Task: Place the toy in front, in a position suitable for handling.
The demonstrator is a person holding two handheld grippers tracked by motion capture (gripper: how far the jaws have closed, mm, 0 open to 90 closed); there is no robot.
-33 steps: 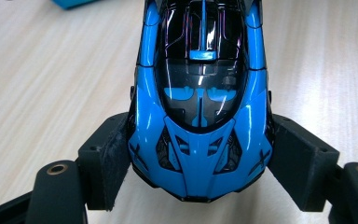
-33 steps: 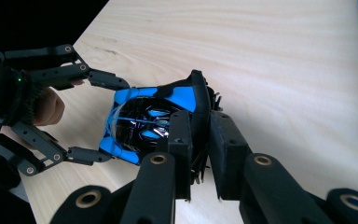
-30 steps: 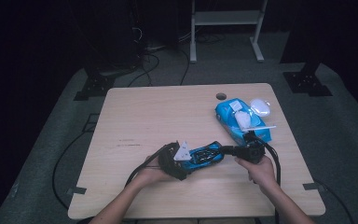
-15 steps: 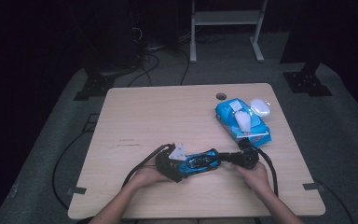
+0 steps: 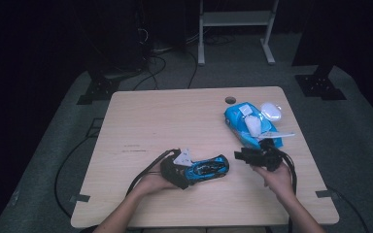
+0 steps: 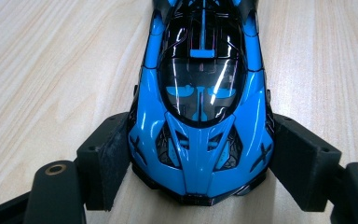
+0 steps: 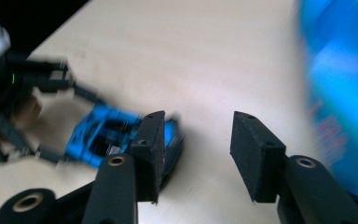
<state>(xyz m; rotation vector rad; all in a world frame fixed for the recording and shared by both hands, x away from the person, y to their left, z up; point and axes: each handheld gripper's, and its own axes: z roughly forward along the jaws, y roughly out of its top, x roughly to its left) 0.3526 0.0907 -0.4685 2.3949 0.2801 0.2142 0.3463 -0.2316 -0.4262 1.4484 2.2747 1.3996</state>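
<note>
Glossy blue-and-black toy sports car point(image 5: 206, 169) lies on the pale wooden tabletop point(image 5: 175, 121), lower centre of the high view, long axis running left to right. In the left gripper view the same car point(image 6: 200, 116) fills the middle of the frame, wheels down on the wood.

Left tongs point(image 5: 187, 175): clenched on one end of the car. Both black pads press the body sides in the left gripper view point(image 6: 200, 163), so the car is held at that end.

Right tongs point(image 5: 240, 156): released, sitting just right of the car's free end in the high view, apart from it. The jaws have just been opening; in the right gripper view point(image 7: 196, 149) nothing lies between them, only bare wood, and the car point(image 7: 116, 135) shows blurred behind the left-hand jaw.

Further out, upper right of the high view: a blue plastic packet point(image 5: 247, 126) with a white moulded piece on top, and a small white oval object point(image 5: 272, 111) touching its far edge. A round cable hole point(image 5: 230, 100) sits near the tabletop's far edge.

Progress, as a judgement: the car appears to be passing from the right tongs to the left. The left grip is secured and the right grip is given up, so the hand-over itself looks done. What remains is unclear; presumably the left hand carries or places the car while the right hand clears away.
</note>
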